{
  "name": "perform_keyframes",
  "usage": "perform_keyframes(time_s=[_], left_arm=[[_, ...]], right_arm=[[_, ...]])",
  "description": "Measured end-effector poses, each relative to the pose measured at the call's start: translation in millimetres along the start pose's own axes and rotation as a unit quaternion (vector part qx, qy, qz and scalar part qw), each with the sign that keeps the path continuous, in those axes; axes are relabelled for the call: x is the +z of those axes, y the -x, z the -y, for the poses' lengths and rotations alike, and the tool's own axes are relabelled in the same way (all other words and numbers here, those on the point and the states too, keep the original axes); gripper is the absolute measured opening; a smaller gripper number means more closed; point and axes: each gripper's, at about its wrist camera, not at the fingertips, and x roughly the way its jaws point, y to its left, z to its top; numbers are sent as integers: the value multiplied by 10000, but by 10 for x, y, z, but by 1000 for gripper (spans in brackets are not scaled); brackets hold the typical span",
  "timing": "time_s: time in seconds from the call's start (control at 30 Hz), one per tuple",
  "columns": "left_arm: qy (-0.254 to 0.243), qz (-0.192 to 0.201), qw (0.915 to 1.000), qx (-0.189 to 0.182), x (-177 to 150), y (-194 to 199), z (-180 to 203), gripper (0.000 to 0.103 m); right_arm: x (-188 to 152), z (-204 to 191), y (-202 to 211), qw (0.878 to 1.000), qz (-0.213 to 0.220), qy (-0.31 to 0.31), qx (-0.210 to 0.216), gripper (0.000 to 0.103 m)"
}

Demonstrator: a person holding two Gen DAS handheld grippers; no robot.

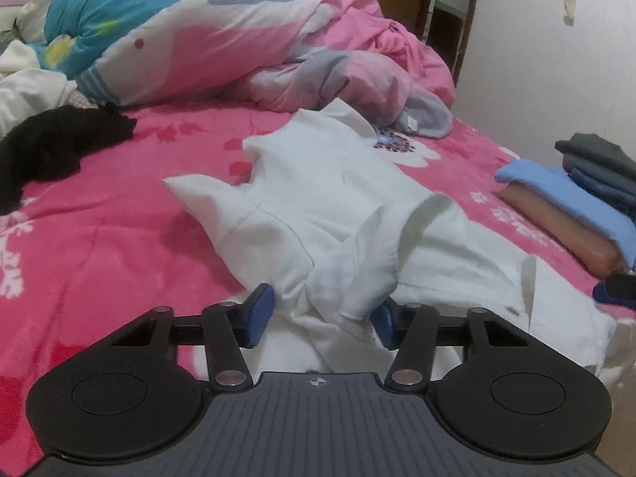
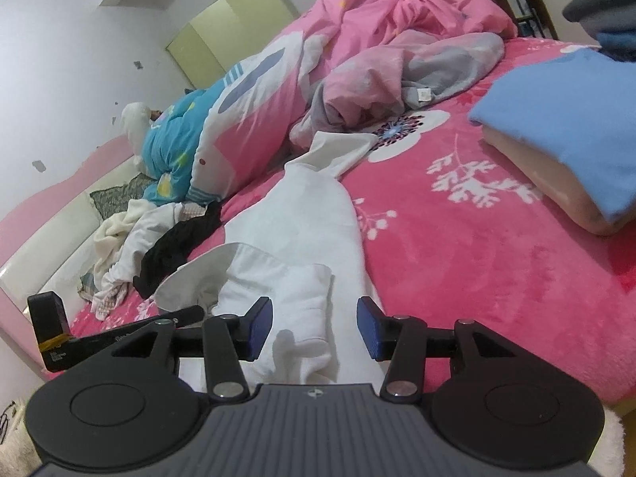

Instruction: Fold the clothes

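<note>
I judged the white shirt, sprawled rumpled on the bed, light, limp and slip-prone: bunched collar fabric lay between my left gripper jaws, a hem fold between my right gripper jaws, both apart.

Left gripper jaws wide apart, bunched white shirt between the pads. Black garment far left, folded stack far right, on pink bed.
</note>
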Motion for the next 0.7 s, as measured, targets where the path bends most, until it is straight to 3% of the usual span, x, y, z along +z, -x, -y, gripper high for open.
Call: perform_keyframes(time_s=[0.1, 0.2, 0.27, 0.5, 0.7], left_arm=[[-289, 33, 9995, 107, -56, -68, 93, 38], [-322, 120, 9987, 373, -41, -94, 89, 10], [-113, 297, 9983, 498, -6, -44, 16, 5], [256, 1212, 9877, 959, 169, 399, -292, 2], [503, 1593, 9793, 1140, 285, 657, -507, 2]], right_arm=[[7, -55, -2, 9999, -46, 26, -95, 50], [20, -105, 14, 9997, -103, 33, -209, 50], [20, -162, 26, 9995, -130, 107, -282, 50], [-13, -416, -25, 9974, -270, 489, -462, 52], [-90, -773, -215, 9919, -454, 1131, -354, 64]])
